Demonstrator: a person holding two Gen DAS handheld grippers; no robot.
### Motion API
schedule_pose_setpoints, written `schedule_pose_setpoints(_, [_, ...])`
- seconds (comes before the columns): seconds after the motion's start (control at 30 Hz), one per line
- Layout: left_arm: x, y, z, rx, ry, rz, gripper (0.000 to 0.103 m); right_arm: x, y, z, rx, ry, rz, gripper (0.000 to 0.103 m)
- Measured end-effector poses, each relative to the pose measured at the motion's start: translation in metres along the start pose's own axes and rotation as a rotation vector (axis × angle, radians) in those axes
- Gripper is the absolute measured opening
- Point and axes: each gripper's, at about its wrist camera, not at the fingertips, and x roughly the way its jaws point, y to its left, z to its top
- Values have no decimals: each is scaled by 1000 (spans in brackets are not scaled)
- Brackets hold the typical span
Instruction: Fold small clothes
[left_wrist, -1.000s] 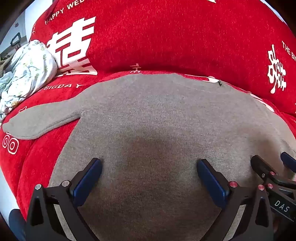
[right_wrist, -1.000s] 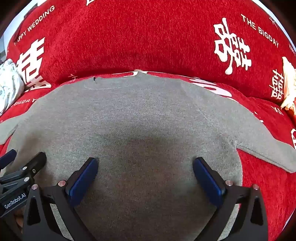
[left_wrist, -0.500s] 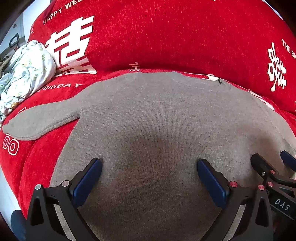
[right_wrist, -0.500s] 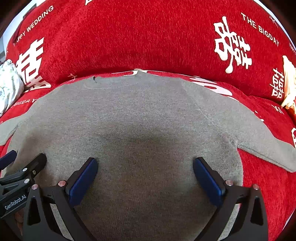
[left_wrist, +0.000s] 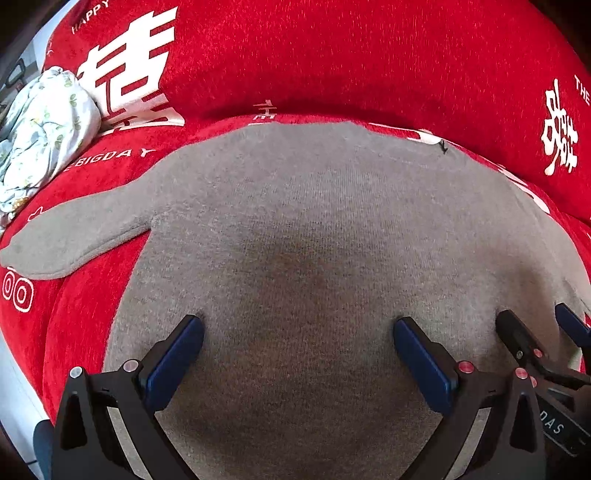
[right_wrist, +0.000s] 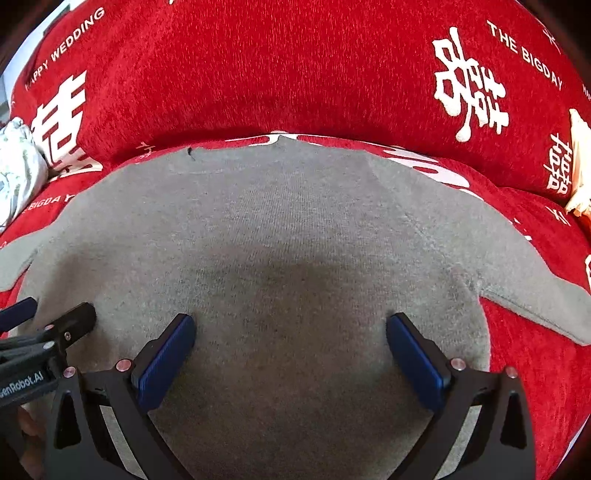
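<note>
A small grey knit sweater (left_wrist: 314, 229) lies spread flat on a red sofa seat, collar toward the backrest. Its left sleeve (left_wrist: 74, 232) sticks out to the left, its right sleeve (right_wrist: 535, 295) to the right. My left gripper (left_wrist: 297, 347) is open, fingers wide apart over the sweater's lower left body. My right gripper (right_wrist: 290, 347) is open over the lower right body (right_wrist: 295, 240). Each gripper shows at the edge of the other's view: the right one in the left wrist view (left_wrist: 546, 343), the left one in the right wrist view (right_wrist: 48, 321). Neither holds cloth.
The red sofa backrest (left_wrist: 332, 55) with white characters rises right behind the collar. A crumpled white floral cloth (left_wrist: 40, 133) lies at the far left. A cream fringed thing (right_wrist: 580, 166) sits at the far right. The seat's front edge drops off at lower left (left_wrist: 22, 350).
Both views have shifted slightly; the sweater sits a little lower in frame. Both grippers stay open side by side over the lower hem area.
</note>
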Motion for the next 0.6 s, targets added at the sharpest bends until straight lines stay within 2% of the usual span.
schedule_pose_setpoints(0.23, [-5, -3, -7, -30, -58, 34, 103, -2, 2, -2, -10, 8, -6, 103])
schedule_pose_setpoints(0.6, [-3, -2, -2, 8, -44, 21, 103, 1, 4, 1, -15, 34, -29, 103])
